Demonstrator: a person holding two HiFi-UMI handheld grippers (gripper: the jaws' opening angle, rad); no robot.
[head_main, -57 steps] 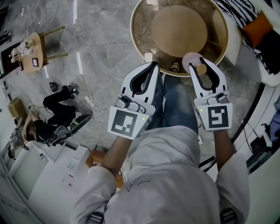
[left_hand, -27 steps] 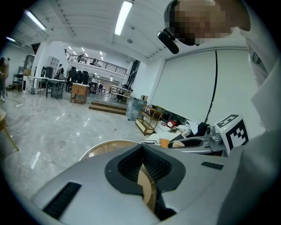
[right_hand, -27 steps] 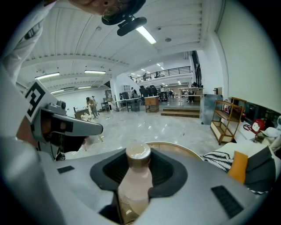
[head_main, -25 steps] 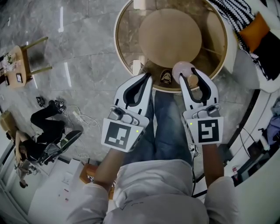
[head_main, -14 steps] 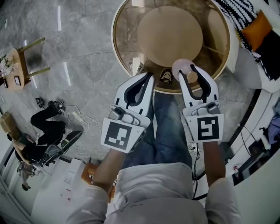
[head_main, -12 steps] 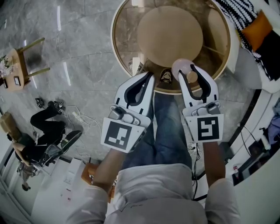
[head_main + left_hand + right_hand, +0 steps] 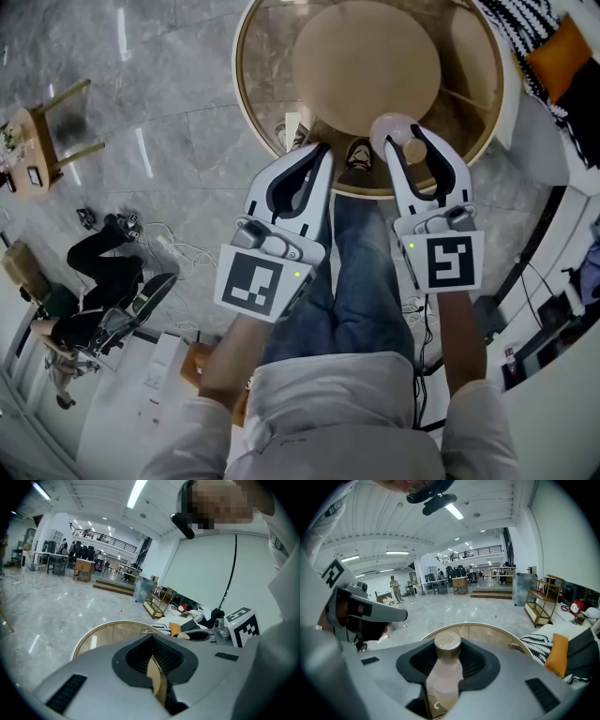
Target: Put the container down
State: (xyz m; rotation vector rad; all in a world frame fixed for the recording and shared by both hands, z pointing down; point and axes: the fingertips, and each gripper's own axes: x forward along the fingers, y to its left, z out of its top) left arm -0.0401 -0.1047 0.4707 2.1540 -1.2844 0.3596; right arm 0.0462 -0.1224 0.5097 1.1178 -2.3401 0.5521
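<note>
Right gripper (image 7: 411, 142) clamps pink container (image 7: 393, 129), apparently above the round table's (image 7: 251, 105) near rim | left gripper (image 7: 317, 161) pinched together, empty | tip: lower upright, base flat inboard of the rim, then release.

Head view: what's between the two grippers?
In the head view, the person's jeans fill the gap between the left gripper and the right gripper, which grips the bottle; farther up, the table's rim crosses it.

A pale pink container (image 7: 396, 129) has a tan cap. The left gripper (image 7: 317, 157) and right gripper (image 7: 413, 148) are pale grey, black-lined, with black-and-white square markers. The table (image 7: 366, 56) is tan; the floor (image 7: 178, 103) beside it is grey marble.
</note>
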